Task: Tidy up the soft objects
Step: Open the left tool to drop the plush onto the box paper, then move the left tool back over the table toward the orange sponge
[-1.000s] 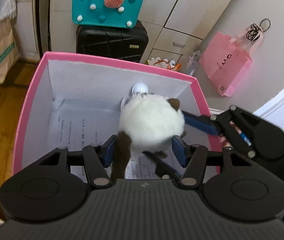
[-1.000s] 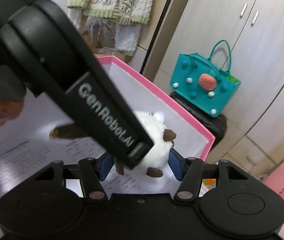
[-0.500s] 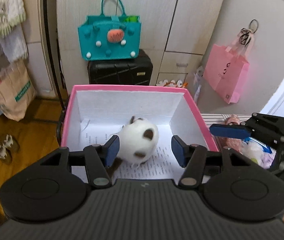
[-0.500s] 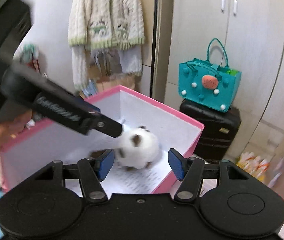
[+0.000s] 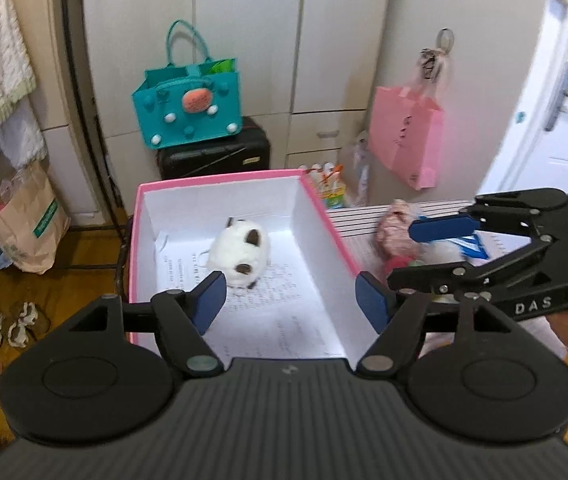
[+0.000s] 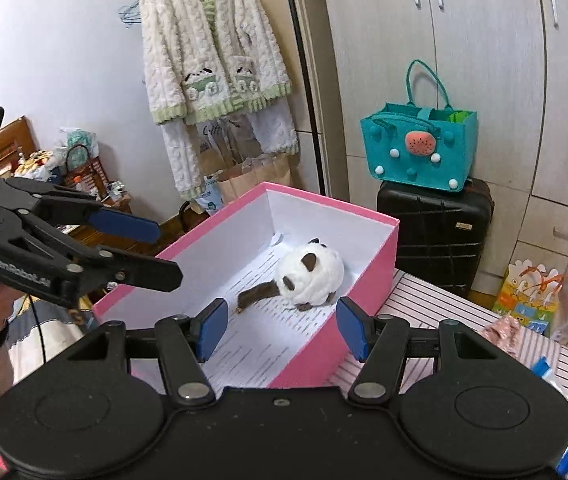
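The left gripper (image 5: 290,302) hangs over the near end of the pink box (image 5: 326,216) with its jaws opening and nothing between them. A second ago its blue pads flanked the white plush toy (image 5: 240,254) low inside the box; since then the toy has been let go and the gripper has drawn up and back, so the whole box now shows in its view. The right gripper (image 6: 282,328), also released and empty, has lifted clear as well; a second ago it was down in the box just behind the toy.

The toy now lies free on the printed paper lining (image 5: 284,312) of the box floor, towards the far end, its brown tail (image 6: 258,294) trailing towards the near left in the right wrist view. Neither gripper touches it.

For the task, this item looks placed: one soft thing is in the box and both grippers are free. To the right of the box, on the striped counter (image 5: 364,216), a small heap of other soft things (image 5: 398,232) sits just beyond the box wall, partly blurred. In the left wrist view the right gripper reaches out beside that heap, so the next pick is probably there. What the heap holds I cannot make out.
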`<state>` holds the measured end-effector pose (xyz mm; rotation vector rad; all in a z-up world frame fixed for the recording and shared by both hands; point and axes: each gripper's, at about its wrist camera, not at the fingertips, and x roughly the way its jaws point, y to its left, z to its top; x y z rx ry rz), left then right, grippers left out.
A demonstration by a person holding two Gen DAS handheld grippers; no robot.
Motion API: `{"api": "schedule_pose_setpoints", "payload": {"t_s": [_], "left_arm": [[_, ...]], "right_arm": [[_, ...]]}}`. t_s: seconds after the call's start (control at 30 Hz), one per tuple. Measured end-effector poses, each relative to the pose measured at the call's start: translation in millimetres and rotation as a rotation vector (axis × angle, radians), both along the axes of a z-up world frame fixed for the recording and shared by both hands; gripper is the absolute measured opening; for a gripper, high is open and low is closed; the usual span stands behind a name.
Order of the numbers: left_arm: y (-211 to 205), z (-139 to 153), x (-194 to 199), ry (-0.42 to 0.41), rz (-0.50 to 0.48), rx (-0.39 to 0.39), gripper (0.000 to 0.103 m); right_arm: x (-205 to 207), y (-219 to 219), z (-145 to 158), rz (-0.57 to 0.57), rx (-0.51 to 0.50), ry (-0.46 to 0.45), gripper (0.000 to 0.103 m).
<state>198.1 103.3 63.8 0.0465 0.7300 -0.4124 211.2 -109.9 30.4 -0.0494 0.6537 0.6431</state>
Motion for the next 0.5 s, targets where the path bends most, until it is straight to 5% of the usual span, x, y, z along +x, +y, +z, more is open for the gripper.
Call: {"api": "schedule_pose_setpoints", "payload": {"t_s": [0.1, 0.5], "left_arm": [[-3.1, 12.0, -17.5, -0.013, -0.003, -0.023, 0.083], [-39.0, 16.8, -84.2, -0.046, -0.143, 0.046, 0.090]], "right_arm": [[-14.8, -10.2, 12.0, 0.000, 0.009, 0.006, 0.065], [-84.3, -67.2, 25.3, -0.049, 0.029, -0.021, 0.067]]}}
